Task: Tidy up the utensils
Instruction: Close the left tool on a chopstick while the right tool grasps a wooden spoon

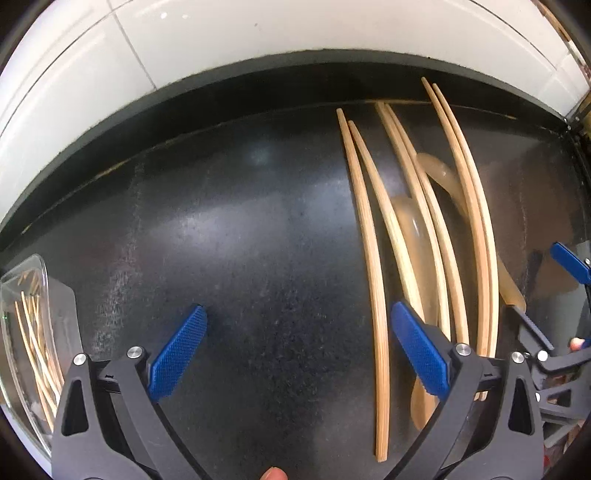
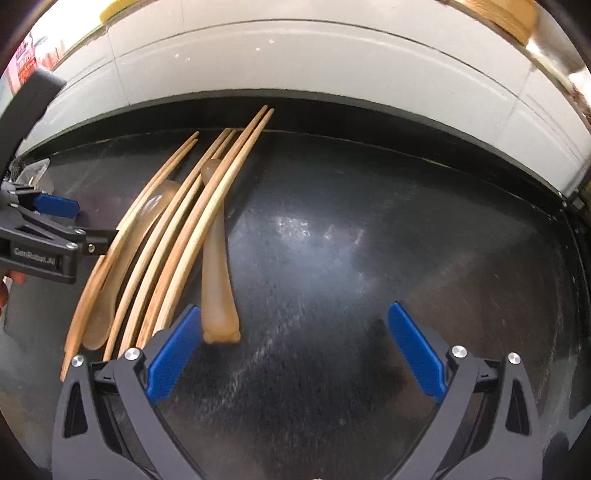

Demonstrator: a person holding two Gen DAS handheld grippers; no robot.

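**Utensil Sorting: Both Tongs Released Beside the Chopstick Group**

The chopsticks (image 1: 373,258) are laid roughly parallel on the black countertop (image 1: 240,240), tips toward the white tiled wall (image 1: 221,33). This alignment is judged to allow single sticks to be pinched from the near end. Among the chopsticks, two translucent spoons (image 2: 218,266) are seen: one is crossed by a chopstick pair, the other is partly covered by the sticks.

The left gripper (image 1: 297,332) is held left of the chopsticks, jaws spread wide and empty, with its right finger just beside the leftmost stick. The right gripper (image 2: 291,332) is held right of the chopsticks, jaws likewise spread and empty, with its left finger near the handle end of the nearer spoon. Each tong is thus positioned to flank the group.

Well to the left of the chopsticks, a clear container (image 1: 26,325) holding further sticks is seen; it is judged to be the collection point.

The countertop is dark, speckled and glossy, with light reflected from it. A raised black ledge is set between the countertop and the wall.
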